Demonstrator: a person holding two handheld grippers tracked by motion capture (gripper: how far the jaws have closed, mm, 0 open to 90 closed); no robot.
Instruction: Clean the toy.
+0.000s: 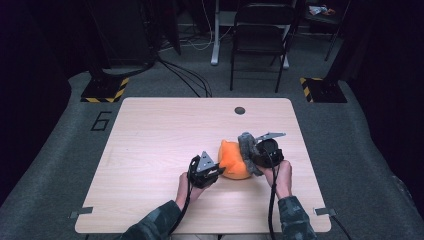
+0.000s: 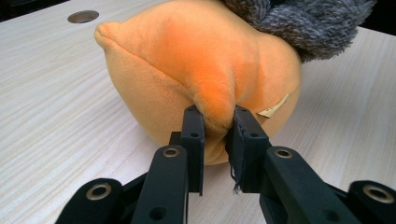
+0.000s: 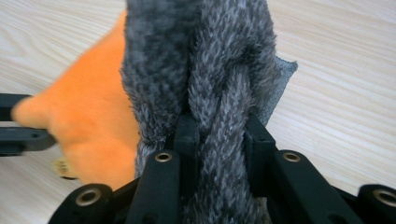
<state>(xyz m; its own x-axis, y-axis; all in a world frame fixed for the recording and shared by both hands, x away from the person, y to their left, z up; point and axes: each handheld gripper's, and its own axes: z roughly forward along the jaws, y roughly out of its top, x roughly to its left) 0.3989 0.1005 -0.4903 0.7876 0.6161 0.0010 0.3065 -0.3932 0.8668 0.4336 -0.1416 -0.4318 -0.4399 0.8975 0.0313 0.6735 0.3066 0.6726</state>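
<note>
An orange plush piece [image 1: 233, 161] lies on the wooden table, with a grey furry piece [image 1: 246, 150] draped against its right side. My left gripper [image 1: 212, 171] is at the orange plush's left side, shut on a pinched fold of orange fabric [image 2: 215, 112] between its pads. A small tan tag [image 2: 273, 107] shows on the plush. My right gripper [image 1: 256, 159] is shut on a thick bunch of grey fur [image 3: 223, 126], with the orange plush [image 3: 88, 116] behind it to the left in the right gripper view.
The light wooden table [image 1: 150, 145] has a round cable hole [image 1: 240, 110] at the back. A black chair [image 1: 260, 35] and floor cables stand beyond the table. Bare wood stretches left of the hands.
</note>
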